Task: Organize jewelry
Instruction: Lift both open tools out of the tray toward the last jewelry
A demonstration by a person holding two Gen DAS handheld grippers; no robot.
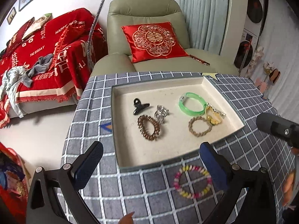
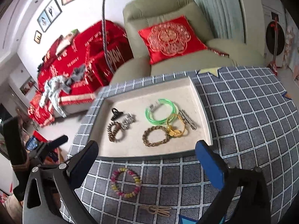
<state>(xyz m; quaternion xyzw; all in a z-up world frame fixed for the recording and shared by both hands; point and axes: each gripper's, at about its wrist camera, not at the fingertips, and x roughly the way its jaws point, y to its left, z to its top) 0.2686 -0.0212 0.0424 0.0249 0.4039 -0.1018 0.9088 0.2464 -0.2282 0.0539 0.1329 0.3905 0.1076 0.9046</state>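
A cream tray (image 1: pixel 130 158) (image 2: pixel 203 108) lies on a grey checked cloth. In it are a black claw clip (image 1: pixel 139 106) (image 2: pixel 116 113), a clear clip (image 1: pixel 161 113) (image 2: pixel 128 123), a brown coil hair tie (image 1: pixel 148 127) (image 2: pixel 114 132), a green bangle (image 1: pixel 192 106) (image 2: pixel 161 112), a braided tan tie (image 1: pixel 199 126) (image 2: pixel 156 136), a yellow bangle (image 2: pixel 176 127) and a silver barrette (image 2: pixel 187 119). A pink-and-yellow coil tie (image 1: pixel 192 182) (image 2: pixel 125 183) lies on the cloth in front of the tray. My left gripper (image 1: pixel 151 166) and right gripper (image 2: pixel 147 163) hover over the near edge, both open and holding nothing.
A tan hair clip (image 2: pixel 157 210) lies on the cloth nearest me. A green armchair (image 1: pixel 145 9) with a red cushion (image 1: pixel 154 40) stands behind the table. A red-covered sofa (image 1: pixel 46 56) is to the left, a metal pole (image 1: pixel 95 22) in between.
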